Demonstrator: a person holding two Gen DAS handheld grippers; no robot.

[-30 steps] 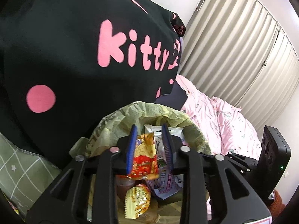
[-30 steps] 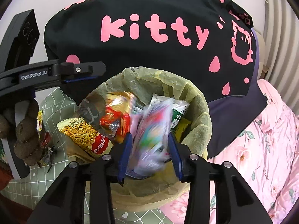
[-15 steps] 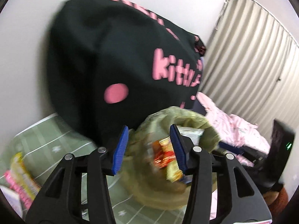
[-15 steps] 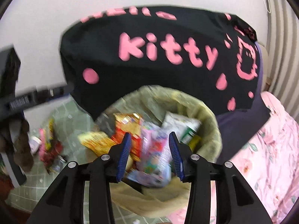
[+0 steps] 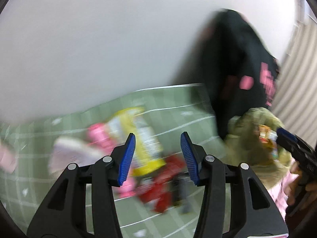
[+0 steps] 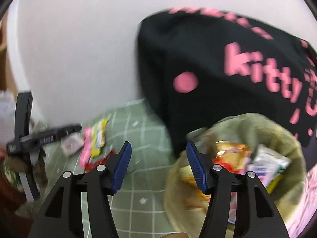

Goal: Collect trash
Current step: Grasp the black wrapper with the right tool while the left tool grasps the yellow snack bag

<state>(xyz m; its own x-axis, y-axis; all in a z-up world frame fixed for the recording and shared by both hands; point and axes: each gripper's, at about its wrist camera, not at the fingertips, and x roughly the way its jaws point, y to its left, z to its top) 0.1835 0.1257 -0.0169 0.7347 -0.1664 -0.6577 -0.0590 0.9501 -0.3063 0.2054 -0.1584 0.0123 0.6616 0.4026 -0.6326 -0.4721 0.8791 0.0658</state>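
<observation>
A trash bin lined with an olive bag (image 6: 257, 127) holds several snack wrappers (image 6: 233, 154); it also shows at the right of the left wrist view (image 5: 255, 138). My left gripper (image 5: 157, 156) is open and empty, above a blurred pile of wrappers on the green cloth: a yellow packet (image 5: 142, 138), a pink one (image 5: 99, 136) and a red one (image 5: 164, 178). My right gripper (image 6: 158, 165) is open and empty, left of the bin's rim. The same pile (image 6: 95, 140) lies to its left. Both views are motion-blurred.
A black "kitty" bag (image 6: 218, 69) leans on the white wall behind the bin. The green checked cloth (image 6: 138, 188) covers the surface. Pink bedding (image 6: 303, 208) is at the far right. The other gripper's body (image 6: 41, 136) is at the left.
Both grippers let go of their wrappers into the bin, opened wide, and swung left away from the bin toward the pile on the cloth.
</observation>
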